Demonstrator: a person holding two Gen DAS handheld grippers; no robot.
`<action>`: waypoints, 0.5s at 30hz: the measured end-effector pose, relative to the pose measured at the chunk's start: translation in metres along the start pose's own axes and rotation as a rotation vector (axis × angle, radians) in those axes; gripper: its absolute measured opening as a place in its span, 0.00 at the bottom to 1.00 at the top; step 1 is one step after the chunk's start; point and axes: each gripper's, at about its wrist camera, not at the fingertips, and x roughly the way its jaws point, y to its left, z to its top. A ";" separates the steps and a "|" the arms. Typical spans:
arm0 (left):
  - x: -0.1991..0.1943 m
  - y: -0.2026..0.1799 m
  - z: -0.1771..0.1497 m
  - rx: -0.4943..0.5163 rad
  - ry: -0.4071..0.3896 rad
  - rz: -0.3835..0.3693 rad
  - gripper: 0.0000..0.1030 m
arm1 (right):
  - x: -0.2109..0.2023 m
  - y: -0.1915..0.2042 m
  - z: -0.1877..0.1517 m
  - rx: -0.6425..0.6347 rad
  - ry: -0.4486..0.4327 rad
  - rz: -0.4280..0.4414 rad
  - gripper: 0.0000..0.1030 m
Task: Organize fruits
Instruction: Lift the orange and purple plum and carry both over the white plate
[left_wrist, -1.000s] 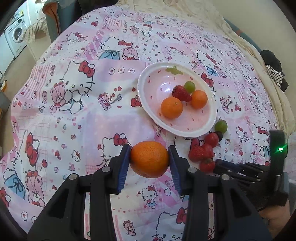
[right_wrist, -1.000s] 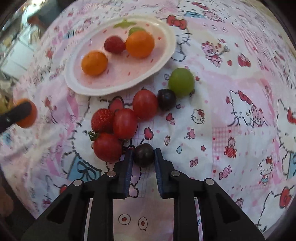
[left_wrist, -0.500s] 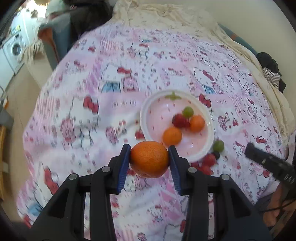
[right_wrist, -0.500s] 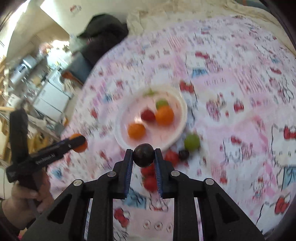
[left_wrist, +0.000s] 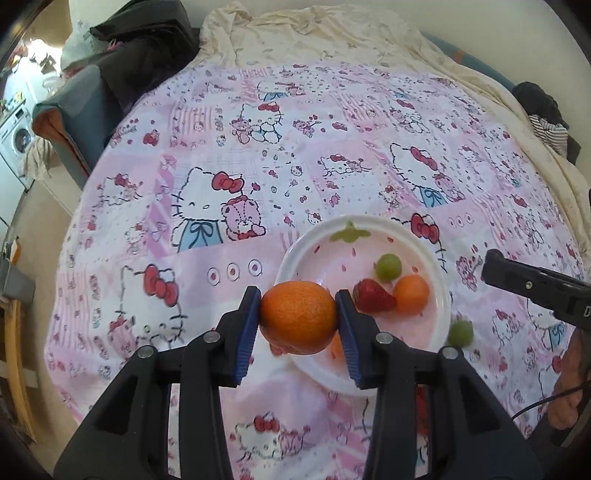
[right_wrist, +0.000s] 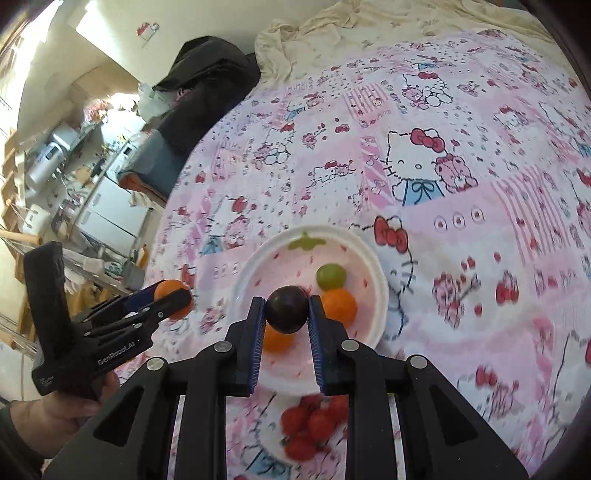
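My left gripper (left_wrist: 298, 321) is shut on a large orange (left_wrist: 298, 320), held above the near left rim of the white and pink plate (left_wrist: 441, 291). My right gripper (right_wrist: 286, 310) is shut on a dark grape (right_wrist: 287, 309), held above the plate (right_wrist: 376, 295). The plate holds a strawberry (left_wrist: 371, 295), a small orange (left_wrist: 411, 294), a green grape (left_wrist: 388, 266) and another orange (right_wrist: 277, 341) partly hidden behind the fingers. The left gripper with its orange (right_wrist: 173, 295) shows at the left of the right wrist view.
A green grape (left_wrist: 460, 332) lies on the Hello Kitty cloth (left_wrist: 229, 192) right of the plate. Several red strawberries and tomatoes (right_wrist: 310, 424) lie on the cloth just in front of the plate. A dark bag (left_wrist: 144, 48) and a chair stand beyond the far left edge.
Both grippers have lifted with their fruit and moved over the plate. The right gripper picked the dark grape up off the cloth a second ago.
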 end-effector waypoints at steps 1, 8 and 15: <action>0.005 0.001 0.001 -0.008 0.003 -0.005 0.36 | 0.005 -0.002 0.003 -0.006 0.005 -0.007 0.23; 0.038 0.000 0.004 -0.014 0.009 -0.015 0.36 | 0.040 -0.024 0.014 0.022 0.058 -0.051 0.23; 0.061 0.003 -0.002 -0.055 0.019 -0.020 0.36 | 0.062 -0.043 0.008 0.061 0.107 -0.095 0.24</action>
